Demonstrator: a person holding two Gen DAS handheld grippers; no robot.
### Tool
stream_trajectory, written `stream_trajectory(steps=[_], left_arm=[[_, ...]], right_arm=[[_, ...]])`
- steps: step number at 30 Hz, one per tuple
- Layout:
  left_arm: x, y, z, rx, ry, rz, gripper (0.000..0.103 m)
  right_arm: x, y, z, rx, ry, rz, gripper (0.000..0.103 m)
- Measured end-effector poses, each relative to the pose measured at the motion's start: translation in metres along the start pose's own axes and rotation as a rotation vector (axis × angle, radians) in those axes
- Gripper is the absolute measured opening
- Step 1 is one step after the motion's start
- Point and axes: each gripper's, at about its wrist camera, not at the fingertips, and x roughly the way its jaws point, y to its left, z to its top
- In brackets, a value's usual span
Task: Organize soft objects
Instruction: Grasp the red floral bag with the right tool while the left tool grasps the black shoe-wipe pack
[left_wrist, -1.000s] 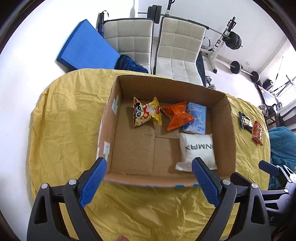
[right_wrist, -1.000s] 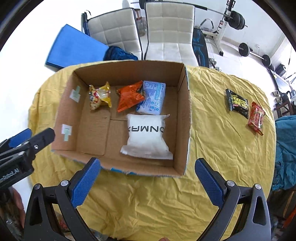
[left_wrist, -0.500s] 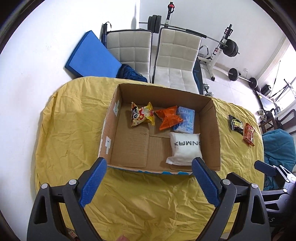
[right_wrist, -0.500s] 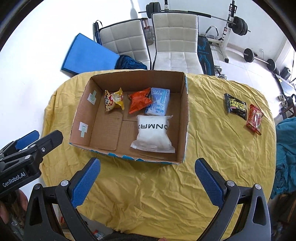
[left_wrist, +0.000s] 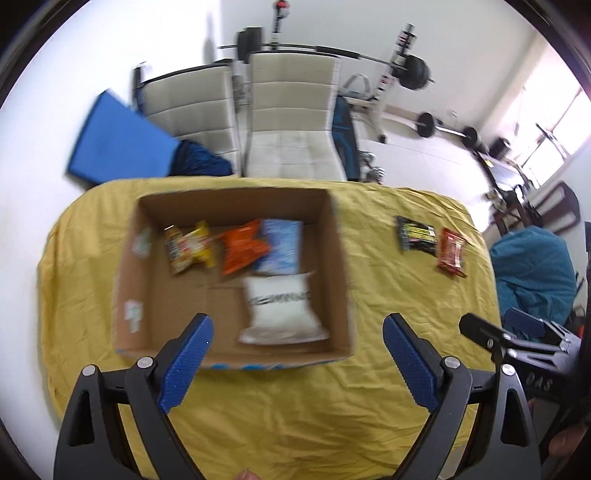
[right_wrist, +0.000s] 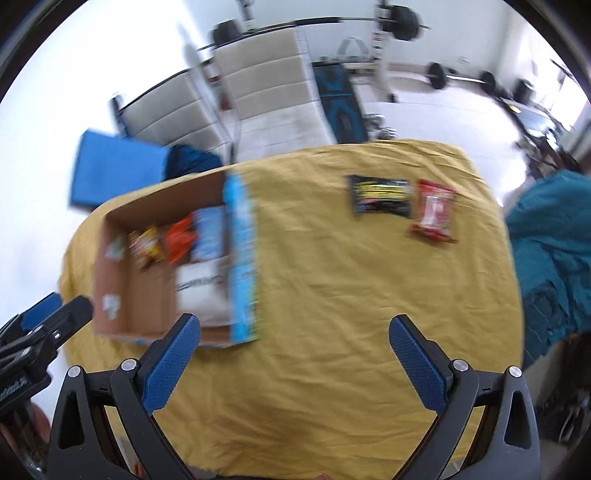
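An open cardboard box (left_wrist: 340, 258) (right_wrist: 110, 273) on the yellow-covered table holds a white pouch (left_wrist: 280, 310), a blue packet (left_wrist: 280, 247), an orange packet (left_wrist: 242, 247) and a yellow snack bag (left_wrist: 190, 247). A black packet (left_wrist: 415, 233) (right_wrist: 380, 194) and a red packet (left_wrist: 451, 252) (right_wrist: 433, 210) lie on the cloth to the box's right. My left gripper (left_wrist: 295, 363) is open and empty above the box's near edge. My right gripper (right_wrist: 295, 363) is open and empty over bare cloth, right of the box.
Two white chairs (left_wrist: 291, 122) and a blue mat (left_wrist: 114, 151) stand beyond the table's far edge. Weight equipment (left_wrist: 410, 70) is at the back. A teal fabric heap (right_wrist: 550, 251) lies at the table's right side.
Both grippers have swung to the right and drawn back. The box has shifted left in both views and the black and red packets now sit nearer centre. Both views are motion-blurred.
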Motion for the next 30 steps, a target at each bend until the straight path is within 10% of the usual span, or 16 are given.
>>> stream_trajectory(steps=[14,22,27,30], left_arm=[[0.13,-0.149,0.08,0.098,0.172,-0.031,0.094],[0.226,-0.188,0.106,0.089,0.291,0.028,0.094],[0.268,-0.209,0.119,0.102,0.347,0.043,0.094],[0.292,-0.22,0.128,0.093,0.39,0.029,0.094]], right_arm=[[0.139,-0.227,0.109,0.28,0.152,-0.058,0.103],[0.261,-0.267,0.143,0.311,0.323,-0.034,0.1],[0.279,-0.264,0.142,0.222,0.363,-0.076,0.053],[0.272,-0.272,0.145,0.194,0.368,-0.078,0.051]])
